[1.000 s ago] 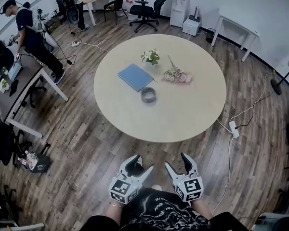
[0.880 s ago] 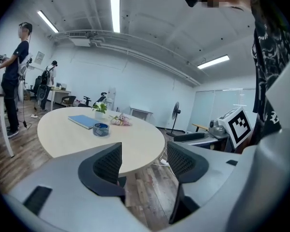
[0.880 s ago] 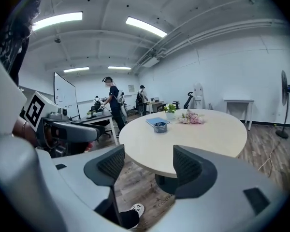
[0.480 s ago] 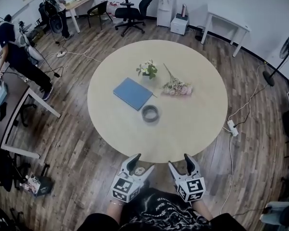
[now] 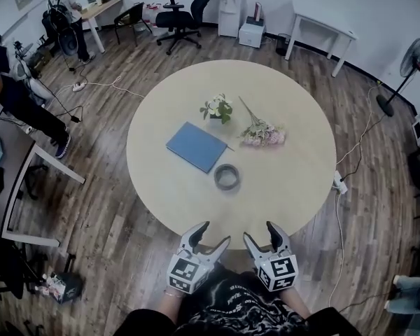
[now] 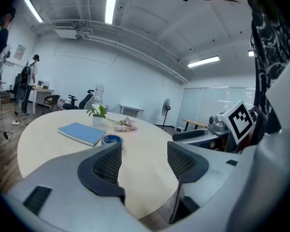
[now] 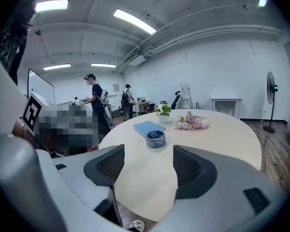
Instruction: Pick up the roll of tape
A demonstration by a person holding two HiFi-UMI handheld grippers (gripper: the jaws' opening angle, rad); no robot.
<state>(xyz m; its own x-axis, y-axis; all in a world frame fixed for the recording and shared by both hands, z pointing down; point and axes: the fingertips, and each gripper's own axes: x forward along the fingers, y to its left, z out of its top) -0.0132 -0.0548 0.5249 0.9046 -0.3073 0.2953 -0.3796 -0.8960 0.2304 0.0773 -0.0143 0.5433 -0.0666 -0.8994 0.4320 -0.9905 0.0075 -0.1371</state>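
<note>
The grey roll of tape (image 5: 227,178) lies flat on the round beige table (image 5: 294,187), toward its near side; its blue inside shows in the left gripper view (image 6: 111,140) and the right gripper view (image 7: 155,138). My left gripper (image 5: 213,234) and right gripper (image 5: 260,232) hover side by side just off the table's near edge, both open and empty. The tape lies well ahead of both, apart from them.
On the table a blue notebook (image 5: 196,146) lies left of the tape, with a small potted plant (image 5: 218,108) and a bunch of pink flowers (image 5: 261,133) behind. Office chairs, desks, a standing fan (image 5: 404,67) and people (image 5: 14,89) surround the table; cables cross the wooden floor.
Both grippers have come forward together from over the floor to the table's near edge, and the table and tape now lie closer. Jaws stand as wide as before.
</note>
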